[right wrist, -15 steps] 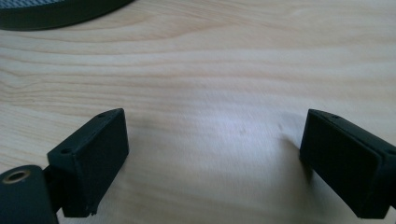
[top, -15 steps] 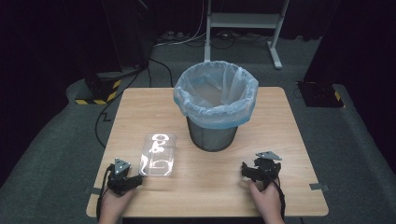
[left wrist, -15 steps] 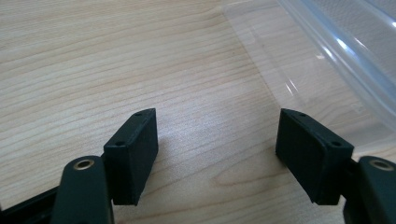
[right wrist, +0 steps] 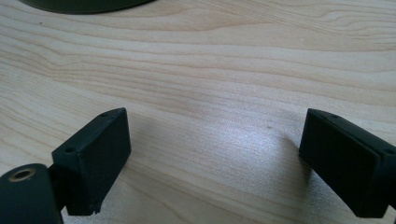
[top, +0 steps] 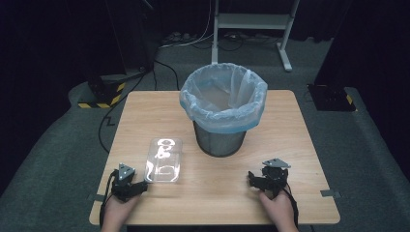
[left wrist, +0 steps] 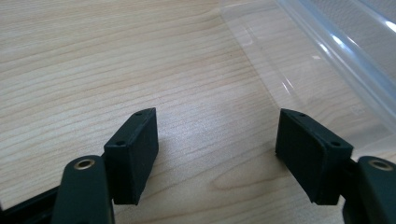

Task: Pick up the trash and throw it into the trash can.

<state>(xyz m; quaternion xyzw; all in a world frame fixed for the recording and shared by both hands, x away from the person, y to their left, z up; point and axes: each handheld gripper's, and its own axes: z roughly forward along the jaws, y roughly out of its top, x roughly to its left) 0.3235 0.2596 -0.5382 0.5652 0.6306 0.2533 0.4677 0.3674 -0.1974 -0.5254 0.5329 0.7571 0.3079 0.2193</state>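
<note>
Two grippers rest wide open and empty on a pale wooden table [top: 300, 125].
High view: grey carpet around; mesh bin [top: 220, 140] with blue liner centre, clear plastic tray [top: 164, 159] left of it, just beside the left gripper [top: 141, 187]; right gripper [top: 251, 178] near right.
Left gripper view: tray edge right.
Right gripper view: bare grain.

Pale matt wood table [top: 290, 140], glossy clear plastic container [top: 163, 160], black mesh bin [top: 220, 140]

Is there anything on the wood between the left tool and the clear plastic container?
Nothing visible. The left tool, open, faces the clear plastic container across bare wooden table; the lined mesh bin stands off to the side.
</note>
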